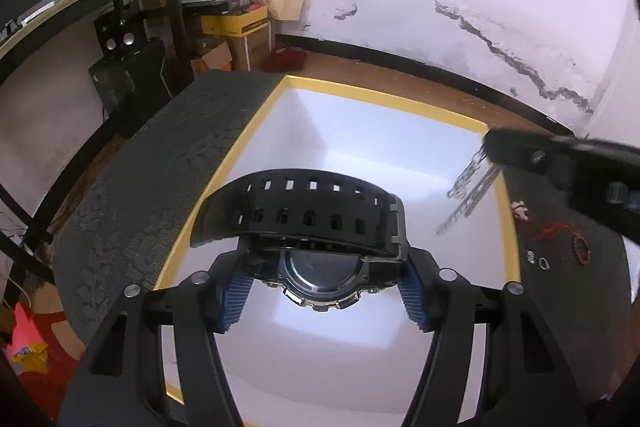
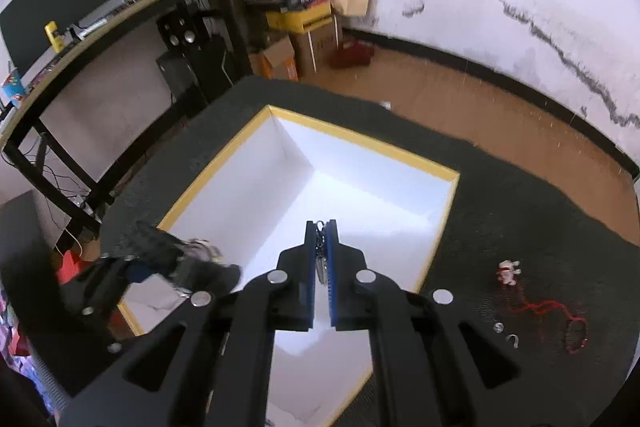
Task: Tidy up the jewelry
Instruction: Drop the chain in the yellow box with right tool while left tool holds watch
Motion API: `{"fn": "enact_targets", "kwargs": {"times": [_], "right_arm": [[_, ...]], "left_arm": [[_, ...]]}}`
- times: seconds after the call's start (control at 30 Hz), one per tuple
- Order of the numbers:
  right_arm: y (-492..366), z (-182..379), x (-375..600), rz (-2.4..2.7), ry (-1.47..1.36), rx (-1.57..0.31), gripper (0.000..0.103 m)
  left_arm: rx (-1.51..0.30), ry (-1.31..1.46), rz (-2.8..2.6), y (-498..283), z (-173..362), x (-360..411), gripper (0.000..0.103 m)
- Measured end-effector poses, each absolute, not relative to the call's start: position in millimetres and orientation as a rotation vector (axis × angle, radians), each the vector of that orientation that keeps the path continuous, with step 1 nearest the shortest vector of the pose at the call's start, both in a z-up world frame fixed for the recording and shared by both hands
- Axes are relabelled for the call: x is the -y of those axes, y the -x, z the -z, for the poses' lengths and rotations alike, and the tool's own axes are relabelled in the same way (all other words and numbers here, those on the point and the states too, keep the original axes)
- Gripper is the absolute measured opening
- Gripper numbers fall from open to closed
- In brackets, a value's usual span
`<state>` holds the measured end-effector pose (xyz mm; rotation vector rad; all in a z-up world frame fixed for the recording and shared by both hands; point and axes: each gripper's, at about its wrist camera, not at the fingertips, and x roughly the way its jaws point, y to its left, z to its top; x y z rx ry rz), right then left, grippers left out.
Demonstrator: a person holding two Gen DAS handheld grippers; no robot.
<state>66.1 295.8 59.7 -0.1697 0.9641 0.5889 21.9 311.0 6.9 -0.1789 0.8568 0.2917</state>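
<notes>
My left gripper (image 1: pixel 320 291) is shut on a black wristwatch (image 1: pixel 316 215) and holds it over the open white box with a yellow rim (image 1: pixel 384 99). My right gripper (image 2: pixel 321 259) is shut on a silver chain bracelet (image 2: pixel 320 263) above the same box (image 2: pixel 352 143). In the left wrist view the right gripper (image 1: pixel 492 147) comes in from the right with the chain (image 1: pixel 468 187) hanging over the box. In the right wrist view the left gripper with the watch (image 2: pixel 188 255) is blurred at the box's left edge.
The box sits on a dark patterned cloth (image 2: pixel 520 227). To its right on the cloth lie a red string bracelet (image 2: pixel 568 327), a small white charm (image 2: pixel 508 271) and two small rings (image 2: pixel 506 333). A desk (image 2: pixel 120 15) and cartons (image 2: pixel 304 23) stand behind.
</notes>
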Motion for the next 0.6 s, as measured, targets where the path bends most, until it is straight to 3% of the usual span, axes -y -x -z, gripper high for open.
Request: {"fn": "enact_targets", "kwargs": {"times": [0.33,0.6], "right_arm": [[-101.4,6.5,-301.4,-0.507,0.214,-1.105,0.005],[-96.2,8.9,-297.7,-0.505,0.226,-1.130,0.005]], "left_arm": [[-0.862,0.229,-0.308,-27.7,-2.2,-339.9,0.062],[-0.852,0.228,-0.290,-26.0,-10.4,-341.9,0.062]]}}
